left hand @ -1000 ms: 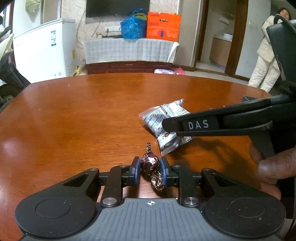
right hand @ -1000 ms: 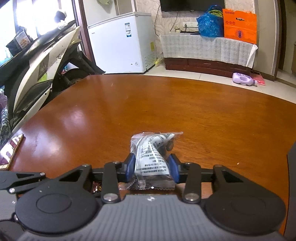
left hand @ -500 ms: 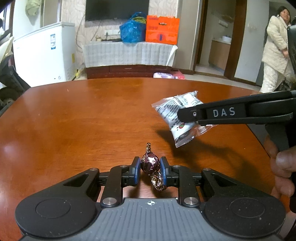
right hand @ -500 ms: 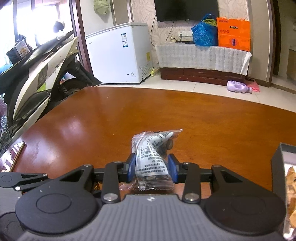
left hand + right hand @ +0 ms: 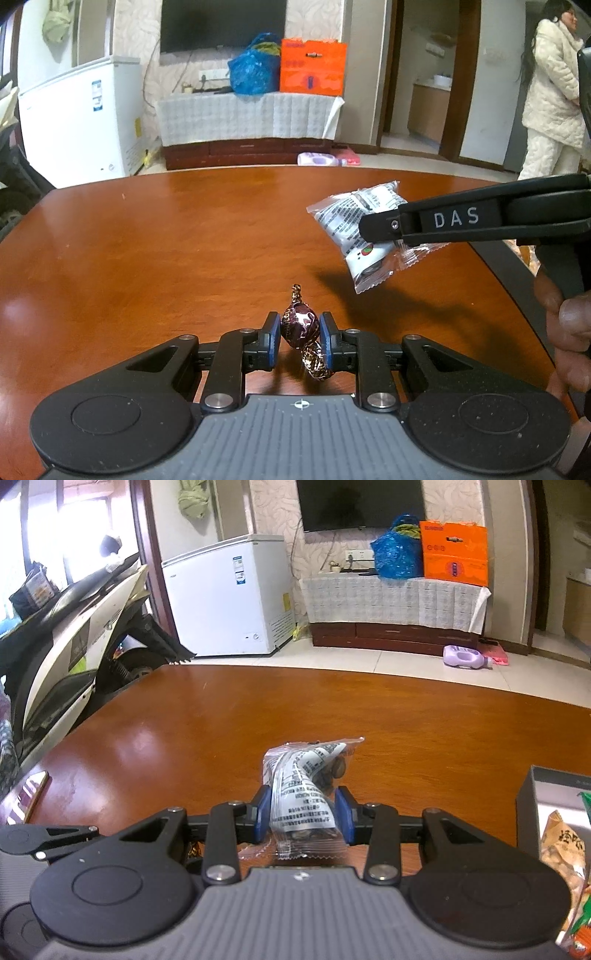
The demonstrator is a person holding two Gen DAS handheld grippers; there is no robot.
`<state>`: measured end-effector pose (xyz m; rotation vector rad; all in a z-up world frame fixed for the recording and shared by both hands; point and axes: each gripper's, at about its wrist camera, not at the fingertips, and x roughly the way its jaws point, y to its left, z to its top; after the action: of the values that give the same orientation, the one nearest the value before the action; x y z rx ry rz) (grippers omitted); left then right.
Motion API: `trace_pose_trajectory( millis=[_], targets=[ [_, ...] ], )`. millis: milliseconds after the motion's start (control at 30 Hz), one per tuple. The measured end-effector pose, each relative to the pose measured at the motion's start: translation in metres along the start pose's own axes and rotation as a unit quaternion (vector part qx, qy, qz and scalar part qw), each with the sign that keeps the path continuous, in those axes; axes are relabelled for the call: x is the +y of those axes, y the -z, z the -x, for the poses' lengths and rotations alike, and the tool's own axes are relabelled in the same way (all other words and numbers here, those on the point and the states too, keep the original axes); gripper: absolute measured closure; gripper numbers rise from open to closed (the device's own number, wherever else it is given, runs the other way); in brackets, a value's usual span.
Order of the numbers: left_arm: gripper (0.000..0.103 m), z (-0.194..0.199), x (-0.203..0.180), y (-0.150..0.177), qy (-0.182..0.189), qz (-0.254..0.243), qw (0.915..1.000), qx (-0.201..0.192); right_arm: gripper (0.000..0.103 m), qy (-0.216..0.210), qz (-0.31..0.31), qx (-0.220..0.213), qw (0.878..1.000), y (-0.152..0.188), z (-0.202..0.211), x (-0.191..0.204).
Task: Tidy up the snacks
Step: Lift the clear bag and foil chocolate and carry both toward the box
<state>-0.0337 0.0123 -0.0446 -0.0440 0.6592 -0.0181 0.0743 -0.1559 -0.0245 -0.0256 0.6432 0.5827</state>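
Observation:
My left gripper is shut on a purple foil-wrapped candy, its gold twisted ends sticking out above and below the blue pads, low over the brown wooden table. My right gripper is shut on a clear and white printed snack packet, held above the table. In the left wrist view that packet hangs from the right gripper's black finger marked DAS, up and to the right of the candy. A grey box with snack bags in it stands at the right edge.
A hand grips the right tool's handle. The left tool's finger shows at lower left in the right wrist view. A patterned object lies at the table's left edge. A scooter, a white freezer and a person stand beyond.
The right gripper has lifted the packet off the table and carried it up and to the right. The grey box has come into its view. The left gripper stayed put.

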Motion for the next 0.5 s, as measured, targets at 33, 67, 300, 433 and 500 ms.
trace_pose_trajectory(
  millis=[33, 67, 300, 433, 500],
  targets=[
    [0.08, 0.001, 0.0, 0.0, 0.001, -0.001, 1.0, -0.001, 0.066, 0.001, -0.002, -0.002, 1.0, 0.0, 0.003, -0.002],
    [0.08, 0.001, 0.0, 0.0, 0.001, -0.003, 1.0, -0.002, 0.066, 0.002, -0.002, -0.004, 1.0, 0.0, 0.005, -0.003],
    [0.08, 0.006, -0.006, 0.001, 0.01, -0.009, 0.9999, -0.009, 0.066, 0.009, -0.01, -0.011, 1.0, 0.0, 0.023, -0.016],
    [0.08, 0.008, -0.012, 0.001, 0.019, -0.014, 0.9996, -0.012, 0.066, 0.014, -0.009, -0.017, 1.0, 0.003, 0.037, -0.024],
    [0.08, 0.008, -0.018, 0.0, 0.023, -0.017, 0.9995, -0.013, 0.066, 0.016, -0.008, -0.018, 1.0, 0.004, 0.043, -0.027]
  ],
)
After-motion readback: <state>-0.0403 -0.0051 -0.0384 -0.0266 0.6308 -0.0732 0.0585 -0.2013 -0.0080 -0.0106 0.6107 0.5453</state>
